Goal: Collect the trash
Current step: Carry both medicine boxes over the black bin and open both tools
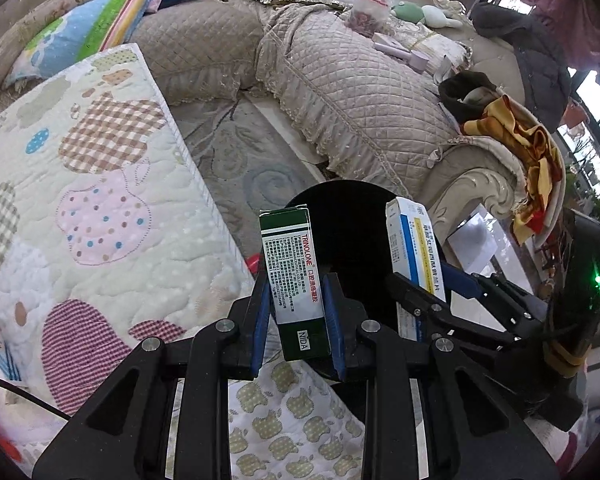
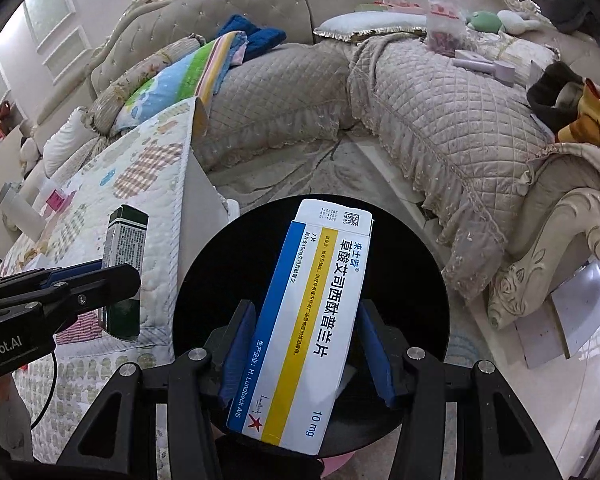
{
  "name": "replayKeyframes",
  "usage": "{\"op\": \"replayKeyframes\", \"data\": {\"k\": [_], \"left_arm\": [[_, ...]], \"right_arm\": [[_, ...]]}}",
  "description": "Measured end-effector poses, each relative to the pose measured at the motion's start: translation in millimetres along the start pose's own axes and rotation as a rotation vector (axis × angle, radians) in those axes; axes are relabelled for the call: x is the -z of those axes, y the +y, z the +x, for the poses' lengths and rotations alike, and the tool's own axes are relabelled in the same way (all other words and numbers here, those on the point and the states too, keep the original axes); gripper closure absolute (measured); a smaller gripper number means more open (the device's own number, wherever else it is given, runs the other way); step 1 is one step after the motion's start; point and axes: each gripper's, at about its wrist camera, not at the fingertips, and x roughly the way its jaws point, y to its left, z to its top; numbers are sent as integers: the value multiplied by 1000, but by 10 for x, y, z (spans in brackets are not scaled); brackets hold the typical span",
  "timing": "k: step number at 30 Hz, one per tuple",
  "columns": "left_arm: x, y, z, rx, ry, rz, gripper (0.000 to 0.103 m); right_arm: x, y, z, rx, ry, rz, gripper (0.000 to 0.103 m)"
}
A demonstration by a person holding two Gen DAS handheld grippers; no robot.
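Clamping a dark green cardboard medicine box point(image 1: 296, 284) between its blue pads, the left gripper point(image 1: 298, 320) has its jaws drawn narrow, pressing on the two long sides of the carton. The green box stands nearly upright in the grip, its closed top end pointing away from the camera and its white printed panel facing the lens. The lower part of the carton sits between the fingers, and the upper part juts out past their tips.

The right gripper point(image 2: 306, 344) holds a white cardboard medicine box with blue and yellow stripes point(image 2: 308, 320), with its jaws set wider apart to take the broad face of the carton. That white box leans a little to the right, its bottom corner well down between the fingers and its top end reaching far beyond them.

Both cartons hang over a round black bin point(image 2: 412, 264), whose dark opening fills the space behind them. In the left wrist view, the white box point(image 1: 412, 248) stands just to the right of the green one, apart from it. A quilted patchwork cover with apple shapes point(image 1: 100, 208) lies to the left of the bin, and a beige quilted sofa point(image 1: 360, 92) curves behind it.
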Motion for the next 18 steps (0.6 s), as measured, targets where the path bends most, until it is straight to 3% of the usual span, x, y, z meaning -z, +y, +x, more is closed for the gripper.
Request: {"op": "replayKeyframes", "data": {"k": [14,18], "left_arm": [[-41,-12,10,62,-29,-17,78],[-45,40,-14,87,-28,-37,63]], "right_arm": [[-3,-100,70,20,12,28,53],[-17,-138,61,20,10,44,50]]}}
